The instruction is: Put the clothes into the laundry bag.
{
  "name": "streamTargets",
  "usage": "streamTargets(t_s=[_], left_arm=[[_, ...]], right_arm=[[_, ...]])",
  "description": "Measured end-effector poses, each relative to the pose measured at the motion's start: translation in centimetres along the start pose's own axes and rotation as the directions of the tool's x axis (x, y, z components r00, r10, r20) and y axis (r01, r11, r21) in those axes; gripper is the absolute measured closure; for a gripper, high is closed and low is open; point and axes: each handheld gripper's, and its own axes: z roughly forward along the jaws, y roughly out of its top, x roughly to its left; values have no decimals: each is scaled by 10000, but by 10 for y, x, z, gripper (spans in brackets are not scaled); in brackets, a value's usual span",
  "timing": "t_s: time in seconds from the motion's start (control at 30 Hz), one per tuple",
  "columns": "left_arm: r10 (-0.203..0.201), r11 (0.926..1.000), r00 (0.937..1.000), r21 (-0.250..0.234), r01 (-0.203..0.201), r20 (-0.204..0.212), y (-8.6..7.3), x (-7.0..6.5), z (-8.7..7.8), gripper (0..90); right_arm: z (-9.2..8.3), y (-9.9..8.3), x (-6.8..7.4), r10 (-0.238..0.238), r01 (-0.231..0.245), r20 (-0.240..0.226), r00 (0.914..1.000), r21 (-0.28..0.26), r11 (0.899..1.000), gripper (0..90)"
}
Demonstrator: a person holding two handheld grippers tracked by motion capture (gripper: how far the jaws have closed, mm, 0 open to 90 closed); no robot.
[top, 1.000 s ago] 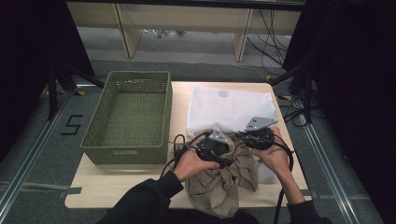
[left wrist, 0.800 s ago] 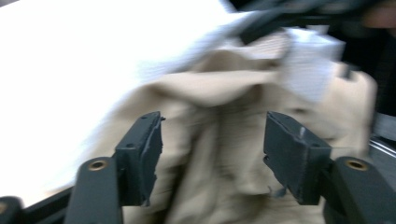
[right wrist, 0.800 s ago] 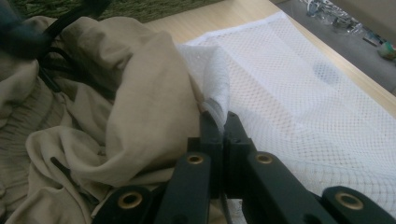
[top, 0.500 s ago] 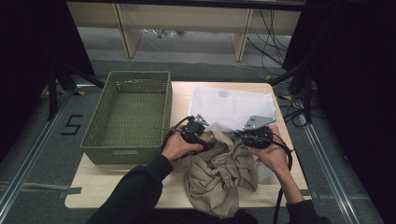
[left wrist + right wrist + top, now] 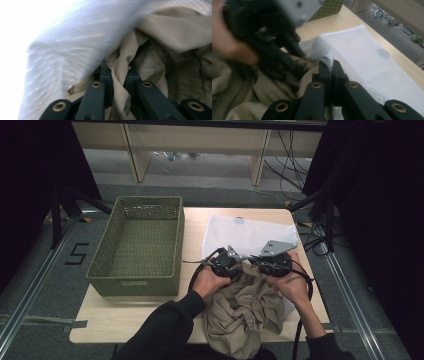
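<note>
— Jaws first: what are they holding?

— Both pairs are nearly together. On the left gripper (image 5: 119,75), the jaws have just been closing, and a twisted fold of the beige cloth (image 5: 175,32) runs up between them, pinched. On the right gripper (image 5: 329,71), the jaws are pressed together on the rolled edge of the white mesh bag (image 5: 367,57).

— Where do the two grippers sit on the table?

— From above, the left gripper (image 5: 231,261) and the right gripper (image 5: 260,262) are close side by side, just past the person's hands, at the near edge of the mesh bag (image 5: 245,232). The left hand (image 5: 212,281) and the right hand (image 5: 290,285) come up from the near side of the table (image 5: 125,317).

— And the cloth?

— The beige cloth (image 5: 242,312) lies crumpled nearest the person, between the two forearms, and spills over the near edge of the table. Its far end rises to the grippers, where it meets the bag's edge.

— What does the right gripper view show beyond its own jaws?

— The other gripper and part of a hand, blurred, just beside it over the cloth (image 5: 242,100). The bag spreads flat away to the right on the wood.

— Anything farther off?

— A green woven basket (image 5: 137,245) stands on the left part of the table, beside the bag and apart from it. Beyond the table are wooden shelf legs (image 5: 131,150) and loose cables (image 5: 295,160) on the floor.
</note>
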Motion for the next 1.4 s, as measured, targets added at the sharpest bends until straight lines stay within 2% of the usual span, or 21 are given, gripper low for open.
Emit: streamTargets(t_s=[0.03,0.07,0.13,0.2,0.27,0.33,0.43,0.5,0.67,0.7,0.77,0.8,0.87,0.9,1.0,1.1,1.17,1.23,1.27,1.33,1.4], left_arm=[[0,10000,10000,0,0,0,0,0,0,783],[-490,9988,9987,-46,490,-105,-2,5,1,783],[-489,9988,9988,62,490,-97,-3,7,-2,612],[-332,9989,9988,353,319,354,-5,3,-12,456],[-56,10000,9999,-1,56,127,-9,-3,-33,419],[-254,9996,9994,-112,257,253,-13,-2,-49,352],[-189,9997,9996,154,186,197,-23,4,-67,291],[1,9962,9998,869,18,-216,-31,7,-68,268],[512,9804,9984,1919,-455,-246,-45,2,-43,274],[625,9763,9977,2090,-555,-270,-47,0,-37,342],[1086,9706,9940,2174,-1036,-114,-47,-3,-28,631],[1086,9706,9940,2174,-1036,-114,-47,-3,-28,718],[1495,9728,9878,1856,-1389,-446,-43,-10,-28,777],[1490,9751,9886,1692,-1434,-209,-39,-14,-31,821],[1521,9851,9883,824,-1508,-106,-20,-33,-38,830],[1554,9860,9876,646,-1538,-207,-10,-34,-37,829],[1352,9894,9902,577,-1330,-357,-3,-26,-33,828],[767,9960,9962,500,-747,-404,-2,-13,-21,806],[514,9965,9985,663,-502,-163,-4,-7,-13,806],[209,9936,9992,1105,-247,352,-11,-2,-5,705],[501,9929,9984,1063,-527,274,-13,-3,-11,550]], right_arm=[[0,0,0,0,0,0,10000,0,10000,900],[1,0,0,-68,68,37,10000,-12,10000,900],[5,-3,2,-67,68,-93,9999,170,9998,900],[7,-5,1,-69,70,-89,9999,181,9998,900],[6,-5,0,61,-59,-98,9999,207,9998,900],[5,-6,0,57,-55,-94,9999,221,9997,900],[4,-6,0,59,-57,-62,10000,204,9998,900],[4,-6,1,71,-69,-67,10000,254,9997,900],[6,-5,2,-130,134,-139,9998,261,9996,900],[7,-6,4,-76,81,-147,9999,331,9994,900],[7,-5,4,-49,55,-196,9998,321,9995,900],[7,-5,4,-49,55,-196,9998,321,9995,900],[8,-6,5,-114,121,-220,9997,312,9994,900],[9,-4,5,-240,246,-283,9993,233,9994,900],[8,-1,8,-203,209,-360,9991,164,9996,900],[3,3,11,-381,384,-338,9987,99,9992,900],[1,4,11,-314,317,-299,9991,98,9995,900],[-2,4,11,-408,410,-359,9985,49,9991,900],[-2,4,11,-408,410,-359,9985,49,9991,900],[-2,2,11,-276,281,-298,9992,159,9995,900],[2,-3,9,-371,380,-403,9985,224,9990,900]])
